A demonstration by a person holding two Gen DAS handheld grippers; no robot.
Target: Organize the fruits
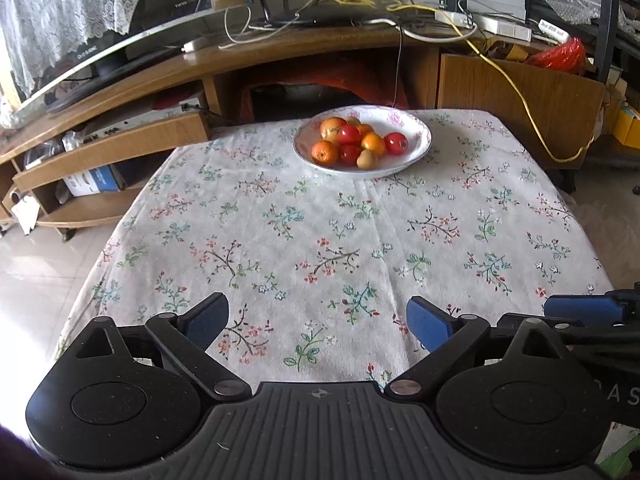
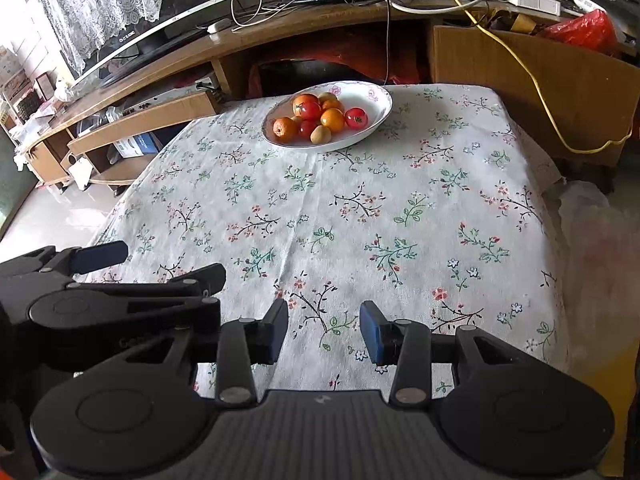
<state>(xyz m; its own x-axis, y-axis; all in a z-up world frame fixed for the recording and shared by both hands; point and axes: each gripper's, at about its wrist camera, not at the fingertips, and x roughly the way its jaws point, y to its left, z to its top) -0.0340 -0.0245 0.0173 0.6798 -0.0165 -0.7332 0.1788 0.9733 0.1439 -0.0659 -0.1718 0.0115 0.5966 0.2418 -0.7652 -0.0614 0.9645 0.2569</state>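
Observation:
A white bowl with pink flower prints (image 1: pixel 416 130) (image 2: pixel 378 98) stands at the far end of the table. It holds several small fruits: red ones (image 1: pixel 396 143) (image 2: pixel 356 117), orange ones (image 1: pixel 325 152) (image 2: pixel 285 128) and a yellowish pear-shaped one (image 1: pixel 367 159) (image 2: pixel 321 135). My left gripper (image 1: pixel 318 320) is open wide and empty above the near table edge. My right gripper (image 2: pixel 324 330) is open and empty beside it. Each gripper shows at the edge of the other's view: the right gripper (image 1: pixel 588 310), the left gripper (image 2: pixel 156 264).
The table carries a white floral cloth (image 1: pixel 320 240) (image 2: pixel 360 208). Behind it stands a wooden TV stand (image 1: pixel 200 64) (image 2: pixel 208 52) with a TV, cables and a yellow cord (image 1: pixel 520 96). A tiled floor (image 1: pixel 36 264) lies to the left.

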